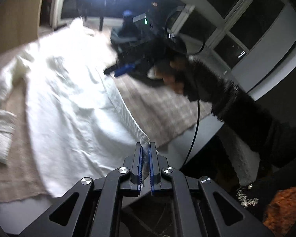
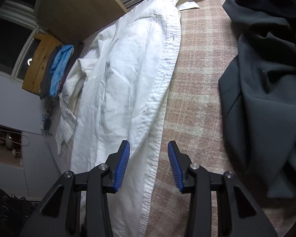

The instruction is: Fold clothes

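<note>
My left gripper point(image 1: 146, 148) is clenched on the white shirt's point(image 1: 73, 90) hem corner; only the right view shows my right gripper point(image 2: 149, 148) spread, empty, over its buttonhole edge beside bare blanket point(image 2: 195, 90).

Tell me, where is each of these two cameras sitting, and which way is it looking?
Left wrist view: rides on the left gripper, looking down along its fingers, shut on a corner of the white shirt; the person's right hand with the right gripper shows ahead.
Right wrist view: rides on the right gripper, looking down past its open jaws at the shirt's buttonhole edge and a dark grey garment.
Shared: the white shirt on the checked blanket.
</note>
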Motion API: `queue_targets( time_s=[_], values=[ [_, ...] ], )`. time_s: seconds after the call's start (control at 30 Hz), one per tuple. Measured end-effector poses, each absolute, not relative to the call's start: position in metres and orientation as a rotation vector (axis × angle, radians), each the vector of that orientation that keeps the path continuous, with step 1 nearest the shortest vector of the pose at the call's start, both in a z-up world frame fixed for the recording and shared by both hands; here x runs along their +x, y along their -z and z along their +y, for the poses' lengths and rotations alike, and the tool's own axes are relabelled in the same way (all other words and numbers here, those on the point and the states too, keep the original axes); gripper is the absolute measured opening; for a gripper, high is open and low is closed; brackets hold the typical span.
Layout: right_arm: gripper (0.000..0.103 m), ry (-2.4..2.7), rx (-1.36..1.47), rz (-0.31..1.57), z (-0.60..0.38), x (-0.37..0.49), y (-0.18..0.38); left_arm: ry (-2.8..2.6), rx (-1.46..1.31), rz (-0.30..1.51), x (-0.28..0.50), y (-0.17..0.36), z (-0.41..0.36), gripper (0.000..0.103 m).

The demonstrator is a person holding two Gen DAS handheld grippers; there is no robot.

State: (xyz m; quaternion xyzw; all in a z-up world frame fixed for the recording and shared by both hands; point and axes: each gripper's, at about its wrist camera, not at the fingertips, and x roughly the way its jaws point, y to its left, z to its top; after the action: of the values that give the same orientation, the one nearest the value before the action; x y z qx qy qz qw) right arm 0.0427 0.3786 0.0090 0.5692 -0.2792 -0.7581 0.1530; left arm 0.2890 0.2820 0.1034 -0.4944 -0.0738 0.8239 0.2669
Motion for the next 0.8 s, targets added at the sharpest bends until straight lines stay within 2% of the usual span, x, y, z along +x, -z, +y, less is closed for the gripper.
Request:
queue_targets(
  time_s=[0.1, 0.3, 0.53, 0.63, 0.7, 0.73, 0.8],
  values=[
    [0.041, 2.081, 1.607, -0.919, 0.382, 0.033, -0.004, -2.242, -1.317, -0.19, 0.289, -0.113, 0.276, 0.005],
    [0.041, 2.005, 1.572, -1.118, 0.395, 0.006, 0.014, -2.184, -1.347, -0.144, 0.288, -0.098, 0.294, 0.005],
    [0.041, 2.077, 1.522, -1.141, 0.408, -0.05, 0.017, -2.101, -1.395, -0.069, 0.283, -0.071, 0.32, 0.005],
    [0.04, 2.172, 1.507, -1.088, 0.411, -0.08, 0.012, -2.086, -1.421, -0.028, 0.277, -0.059, 0.329, 0.005],
    [0.023, 2.257, 1.474, -0.989, 0.409, -0.097, 0.001, -2.072, -1.443, -0.007, 0.271, -0.047, 0.335, 0.005],
    [0.003, 2.296, 1.466, -0.913, 0.407, -0.106, -0.006, -2.065, -1.448, -0.003, 0.269, -0.041, 0.338, 0.005],
    [0.002, 2.388, 1.423, -0.744, 0.4, -0.12, -0.026, -2.046, -1.459, -0.006, 0.262, -0.028, 0.346, 0.005]
  ],
)
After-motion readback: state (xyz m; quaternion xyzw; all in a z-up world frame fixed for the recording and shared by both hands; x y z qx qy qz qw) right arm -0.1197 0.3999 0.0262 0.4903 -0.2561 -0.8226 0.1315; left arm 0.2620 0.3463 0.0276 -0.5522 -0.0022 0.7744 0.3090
